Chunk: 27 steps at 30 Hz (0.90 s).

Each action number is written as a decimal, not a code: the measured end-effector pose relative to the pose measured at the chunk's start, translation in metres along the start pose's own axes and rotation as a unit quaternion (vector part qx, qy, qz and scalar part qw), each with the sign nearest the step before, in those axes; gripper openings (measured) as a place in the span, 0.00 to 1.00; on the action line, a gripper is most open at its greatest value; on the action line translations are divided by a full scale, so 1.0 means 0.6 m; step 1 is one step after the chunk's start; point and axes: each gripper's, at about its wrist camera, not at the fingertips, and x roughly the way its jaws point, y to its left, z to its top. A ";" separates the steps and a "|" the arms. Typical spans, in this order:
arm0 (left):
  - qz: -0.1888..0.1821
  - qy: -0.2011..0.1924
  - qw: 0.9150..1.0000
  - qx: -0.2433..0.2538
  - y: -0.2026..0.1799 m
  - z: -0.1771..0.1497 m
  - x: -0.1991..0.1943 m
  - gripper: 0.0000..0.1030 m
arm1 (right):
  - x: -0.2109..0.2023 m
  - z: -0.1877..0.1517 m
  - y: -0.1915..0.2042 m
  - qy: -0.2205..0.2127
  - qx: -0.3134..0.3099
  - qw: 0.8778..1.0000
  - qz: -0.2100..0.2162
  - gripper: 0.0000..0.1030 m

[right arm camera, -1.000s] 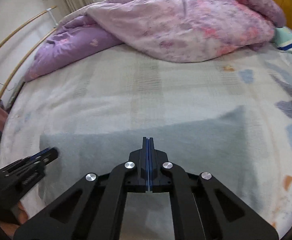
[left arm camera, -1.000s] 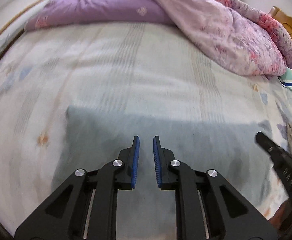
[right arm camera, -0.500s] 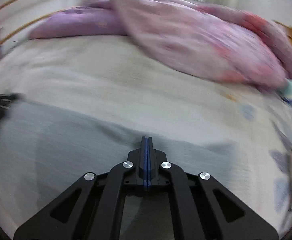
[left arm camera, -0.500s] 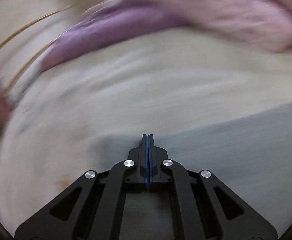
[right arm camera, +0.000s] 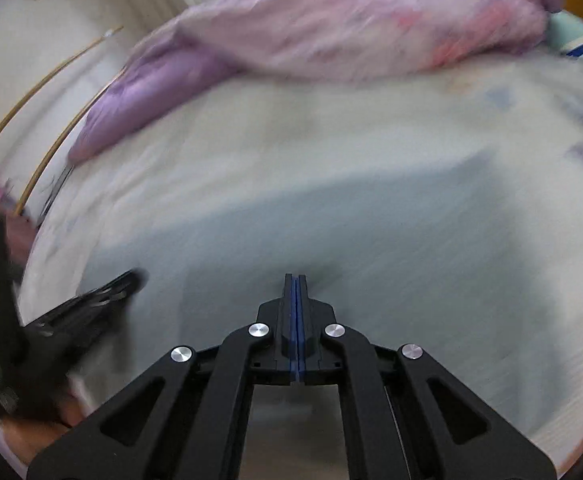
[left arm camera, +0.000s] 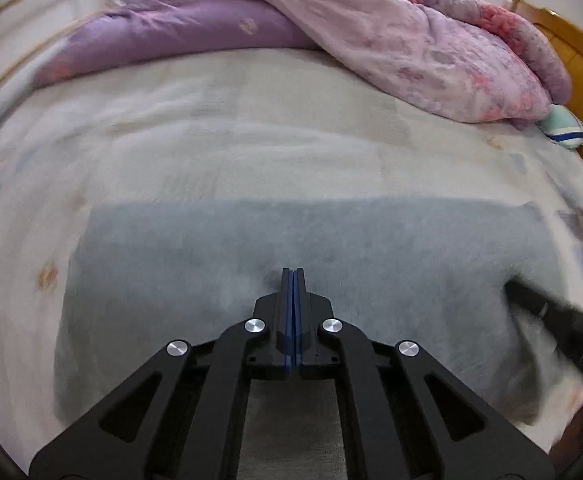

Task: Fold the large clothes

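One grey-blue garment [left arm camera: 291,264] lies flat on the bed [left arm camera: 251,140], its long side running crosswise in front of the person, directly below and ahead of both grippers. The left gripper [left arm camera: 293,280] sits nearer the garment's left half, the right gripper [right arm camera: 295,286] nearer its right half. Both have their jaws pressed together with nothing visibly between them. Two grippers, one garment, one bunched pink quilt [left arm camera: 431,60] beyond.

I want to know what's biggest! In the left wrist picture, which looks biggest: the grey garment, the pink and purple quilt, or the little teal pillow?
1. Flat grey garment, though it's nearest the camera.
2. Rumpled pink and purple quilt, farther away, so unsure against the garment.
3. Small teal pillow, clearly smallest.
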 end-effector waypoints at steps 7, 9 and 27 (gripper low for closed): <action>0.054 0.078 0.995 0.023 0.094 -0.094 -0.053 0.01 | -0.051 -0.090 -0.104 0.068 -0.001 0.990 -0.120 0.00; 0.062 0.112 0.992 0.008 0.141 -0.132 -0.064 0.01 | -0.068 -0.107 -0.137 0.088 0.017 0.986 -0.143 0.00; -0.014 0.157 0.986 -0.057 0.067 -0.162 -0.101 0.01 | -0.005 -0.090 0.019 0.133 0.042 0.989 -0.051 0.00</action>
